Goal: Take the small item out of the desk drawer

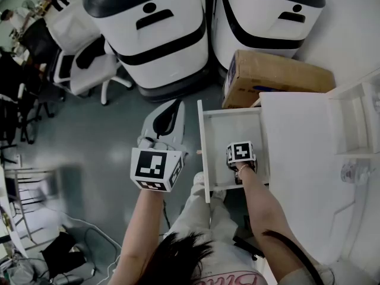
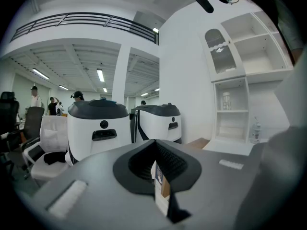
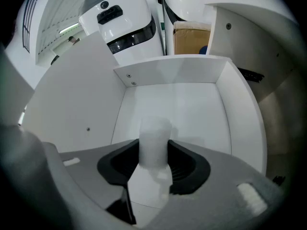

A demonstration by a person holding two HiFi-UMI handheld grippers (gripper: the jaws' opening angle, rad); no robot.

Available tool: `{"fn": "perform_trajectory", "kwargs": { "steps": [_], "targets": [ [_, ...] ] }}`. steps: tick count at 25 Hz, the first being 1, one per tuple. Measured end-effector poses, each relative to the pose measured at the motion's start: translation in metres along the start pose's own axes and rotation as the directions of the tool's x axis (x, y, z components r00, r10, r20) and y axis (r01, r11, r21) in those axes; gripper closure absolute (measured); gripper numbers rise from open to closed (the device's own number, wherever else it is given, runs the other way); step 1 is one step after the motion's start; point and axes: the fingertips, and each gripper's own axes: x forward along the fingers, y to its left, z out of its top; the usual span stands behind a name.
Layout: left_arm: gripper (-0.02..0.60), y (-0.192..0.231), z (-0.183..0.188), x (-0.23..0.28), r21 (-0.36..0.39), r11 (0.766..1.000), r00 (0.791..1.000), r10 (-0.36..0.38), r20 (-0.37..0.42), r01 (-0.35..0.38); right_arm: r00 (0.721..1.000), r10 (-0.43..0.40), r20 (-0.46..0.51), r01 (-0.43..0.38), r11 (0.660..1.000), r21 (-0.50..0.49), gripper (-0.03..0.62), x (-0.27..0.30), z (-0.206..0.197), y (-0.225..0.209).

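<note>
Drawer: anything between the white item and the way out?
Nothing visible. The right gripper is shut on the item inside the pulled-out drawer, which is open on top with nothing else in it.

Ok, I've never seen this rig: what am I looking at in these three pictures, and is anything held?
No robot: a person holds a two-jaw gripper in each hand. One picture comes from a head camera looking down; the others come from cameras on the grippers. The right gripper points down into the open white drawer, jaws clamped on a small white item. The left gripper hangs beside the drawer, jaws together, empty. A cardboard box sits beyond.
</note>
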Motion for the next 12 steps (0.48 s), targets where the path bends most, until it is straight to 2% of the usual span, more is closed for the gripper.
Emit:
{"fn": "perform_trajectory", "kwargs": {
  "steps": [12],
  "targets": [
    [0.571,-0.009,0.018,-0.002,0.003,1.000,1.000,-0.002,0.031,0.002,0.998,0.038,0.046,-0.037,0.999,-0.022,0.422,-0.033,0.013,0.008]
  ]
}}
